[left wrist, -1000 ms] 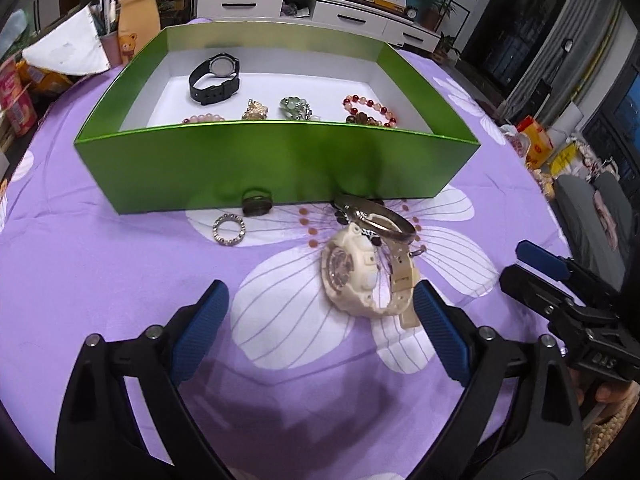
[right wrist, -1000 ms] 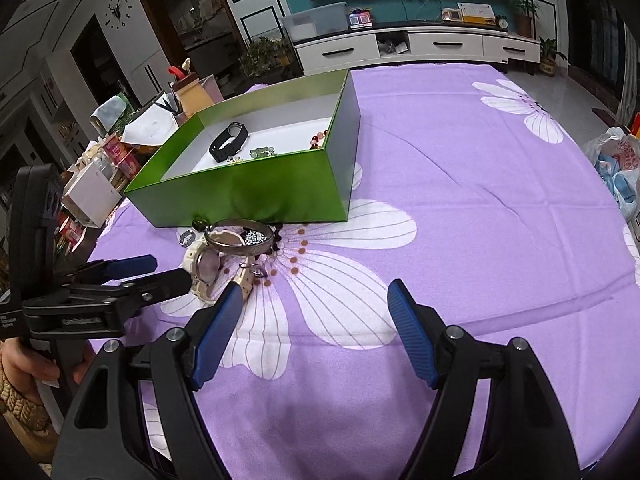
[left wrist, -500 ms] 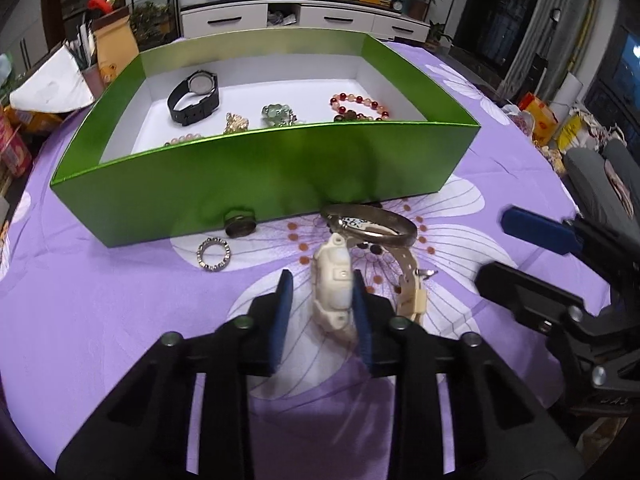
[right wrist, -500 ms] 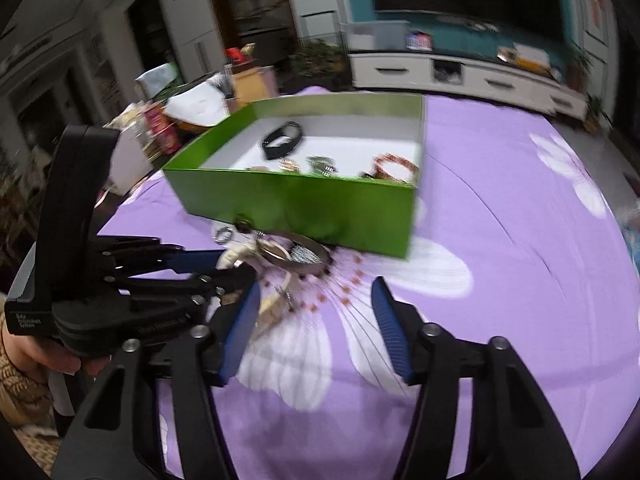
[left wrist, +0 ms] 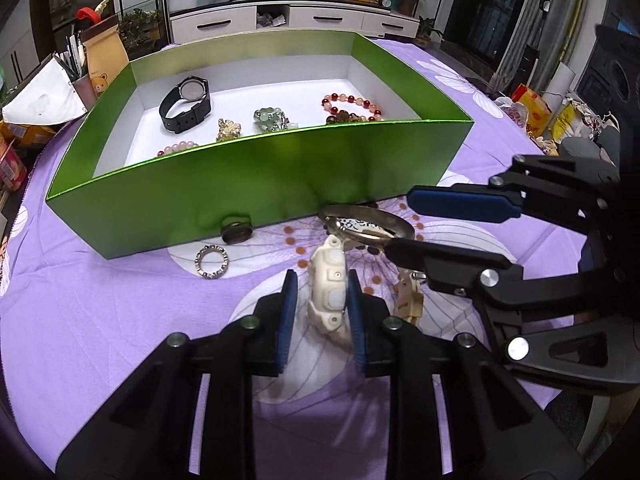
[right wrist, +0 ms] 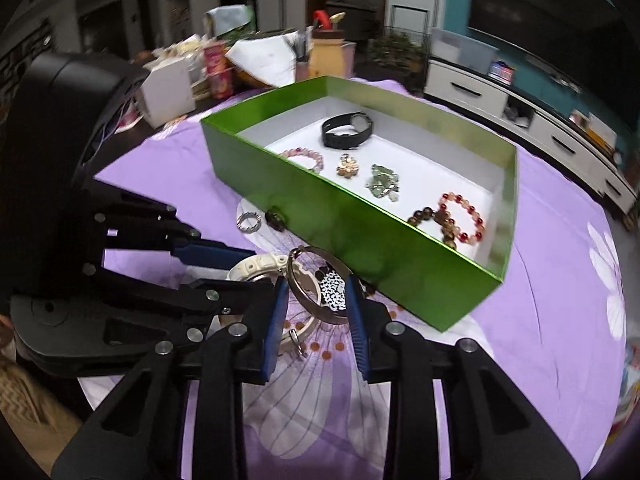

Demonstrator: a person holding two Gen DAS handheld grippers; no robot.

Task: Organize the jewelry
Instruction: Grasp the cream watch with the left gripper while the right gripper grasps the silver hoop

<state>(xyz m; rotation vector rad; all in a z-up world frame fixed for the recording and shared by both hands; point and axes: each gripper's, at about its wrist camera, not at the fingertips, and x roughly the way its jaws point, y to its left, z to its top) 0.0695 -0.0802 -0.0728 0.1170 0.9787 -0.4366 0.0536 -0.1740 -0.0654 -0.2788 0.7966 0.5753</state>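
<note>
Purple floral tablecloth (left wrist: 100,320), white TV cabinet (left wrist: 280,20)

Green box (left wrist: 260,184), cream watch (left wrist: 330,280), purple floral cloth (left wrist: 100,312)

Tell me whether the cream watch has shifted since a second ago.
Yes. The cream watch lay face-up on the tablecloth's white flower; now it stands on edge there, clamped by the left gripper.

left hand-held gripper (left wrist: 320,304) clamped, right hand-held gripper (right wrist: 316,308) closing
</note>
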